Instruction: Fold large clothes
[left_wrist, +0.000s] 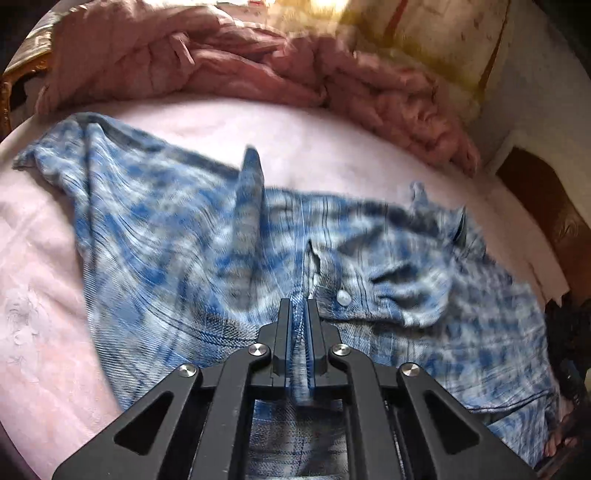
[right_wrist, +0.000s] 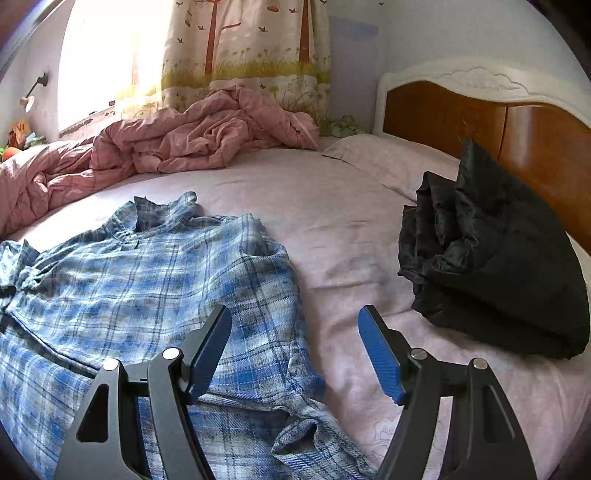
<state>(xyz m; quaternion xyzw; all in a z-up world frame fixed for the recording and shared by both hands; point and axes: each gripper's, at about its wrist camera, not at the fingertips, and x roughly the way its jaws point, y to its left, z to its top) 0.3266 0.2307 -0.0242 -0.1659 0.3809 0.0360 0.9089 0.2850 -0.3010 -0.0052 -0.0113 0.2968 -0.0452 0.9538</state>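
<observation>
Blue plaid shirt (right_wrist: 147, 280) lies spread on the pink sheet (right_wrist: 343, 221) of the bed, collar toward the far side in the right wrist view, fabric rumpled and one hem corner turned up near the camera. Left gripper (left_wrist: 297, 306) is closed tight on a pinched ridge of the shirt: cloth runs up between the two black fingers (left_wrist: 283, 332) along the placket, a white button (left_wrist: 344, 297) just to the right of the tips. Left wrist view is motion-blurred, so finer weave detail is unreadable; a raised fold of the shirt stands up beyond the fingertips. Right gripper (right_wrist: 295, 332) hangs above the shirt's right edge with its jaws wide apart and nothing between them; blue pads (right_wrist: 380, 358) face inward, one over the plaid, the other over bare sheet. No contact with the cloth visible on that side. A folded black garment (right_wrist: 495, 280) sits on the sheet to the right, near the wooden headboard (right_wrist: 480, 122), well apart from the shirt. A crumpled pink quilt (right_wrist: 192, 136) is heaped along the far side of the bed under the patterned curtain (right_wrist: 243, 55). A pillow (right_wrist: 384, 155) lies flat by the headboard
</observation>
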